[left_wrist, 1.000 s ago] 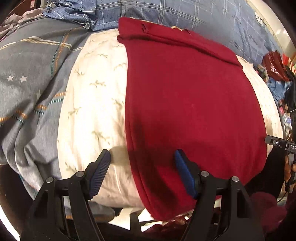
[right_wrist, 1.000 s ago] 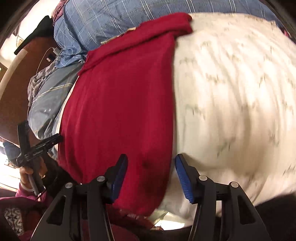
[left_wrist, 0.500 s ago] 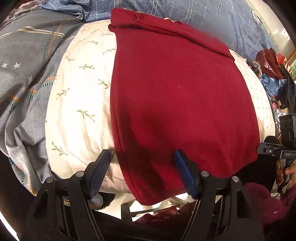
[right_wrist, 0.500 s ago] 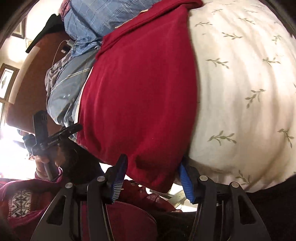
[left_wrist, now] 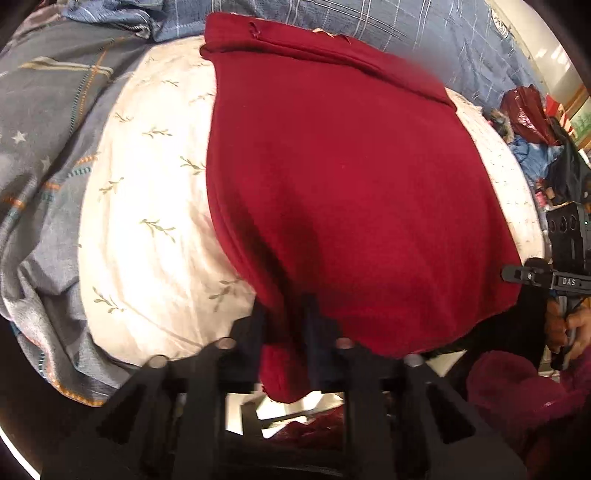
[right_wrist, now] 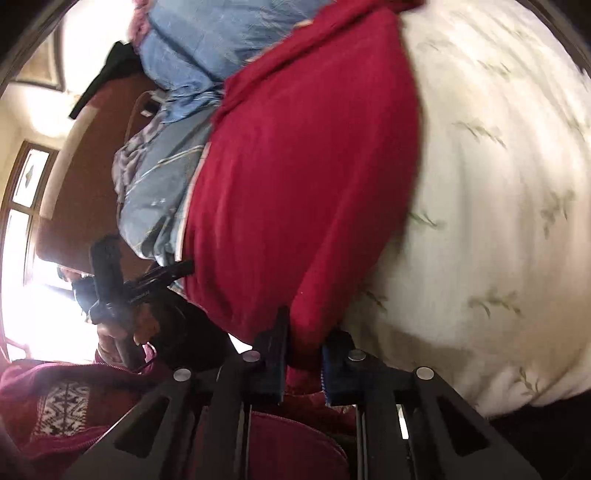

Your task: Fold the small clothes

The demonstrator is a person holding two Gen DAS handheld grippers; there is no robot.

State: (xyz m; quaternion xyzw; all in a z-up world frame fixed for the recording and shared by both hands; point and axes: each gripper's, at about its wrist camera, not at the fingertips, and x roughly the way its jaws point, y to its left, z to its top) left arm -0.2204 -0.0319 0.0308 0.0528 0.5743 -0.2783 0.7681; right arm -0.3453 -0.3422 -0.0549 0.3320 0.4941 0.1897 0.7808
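A dark red garment (left_wrist: pixel 347 192) lies spread flat on a cream leaf-print cover (left_wrist: pixel 147 206), its far end folded over. My left gripper (left_wrist: pixel 282 332) is shut on the garment's near left corner at the bed's front edge. In the right wrist view the red garment (right_wrist: pixel 303 177) runs up the middle and my right gripper (right_wrist: pixel 304 354) is shut on its near right corner. Each gripper shows in the other's view, the right gripper at the right (left_wrist: pixel 554 273) and the left gripper at the left (right_wrist: pixel 125 284).
Grey star-print bedding (left_wrist: pixel 40 155) lies to the left, blue checked bedding (left_wrist: pixel 406 33) at the back. A brown headboard (right_wrist: pixel 92 177) and a bright window (right_wrist: pixel 22 221) stand left in the right wrist view. Clutter and a red bag (left_wrist: pixel 524 114) sit far right.
Both grippers went from open, straddling the garment's near corners, to shut on them. The views shifted slightly as both moved in toward the near hem.
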